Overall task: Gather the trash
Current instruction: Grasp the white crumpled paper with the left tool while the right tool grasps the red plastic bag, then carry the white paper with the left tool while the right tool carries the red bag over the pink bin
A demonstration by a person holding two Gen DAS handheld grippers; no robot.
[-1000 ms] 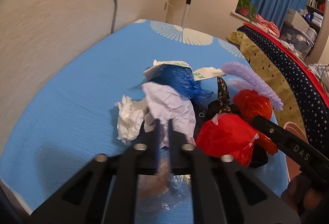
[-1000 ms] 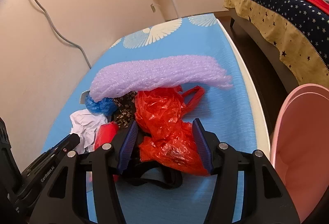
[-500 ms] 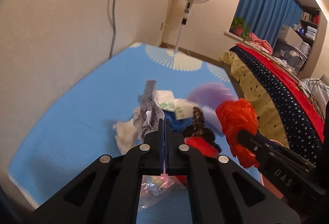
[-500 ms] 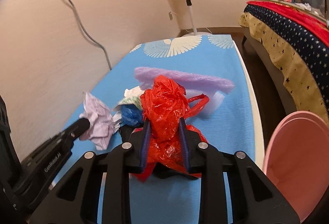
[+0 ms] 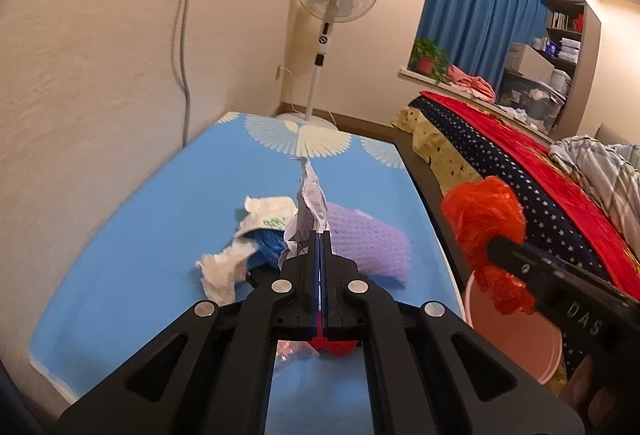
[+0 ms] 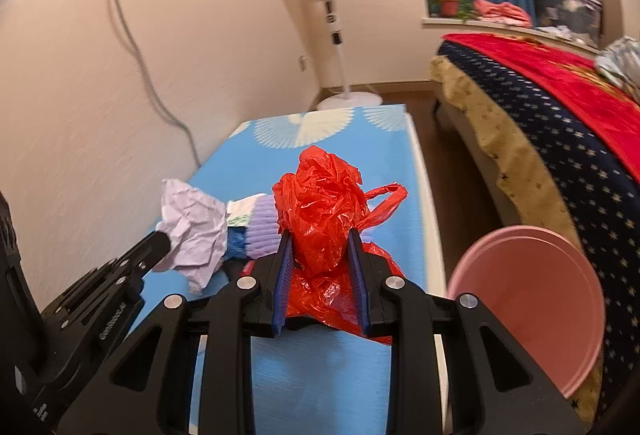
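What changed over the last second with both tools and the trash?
The right tool closed on the red plastic bag and lifted it; the left tool pinched the crumpled paper and raised it. The purple foam, tissue and pink bin stayed put.

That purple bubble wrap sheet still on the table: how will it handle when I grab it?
The purple bubble wrap probably weighs little and bends easily: it lies curved over the pile. It looks bulky, so one edge may drag the blue plastic beside it along.
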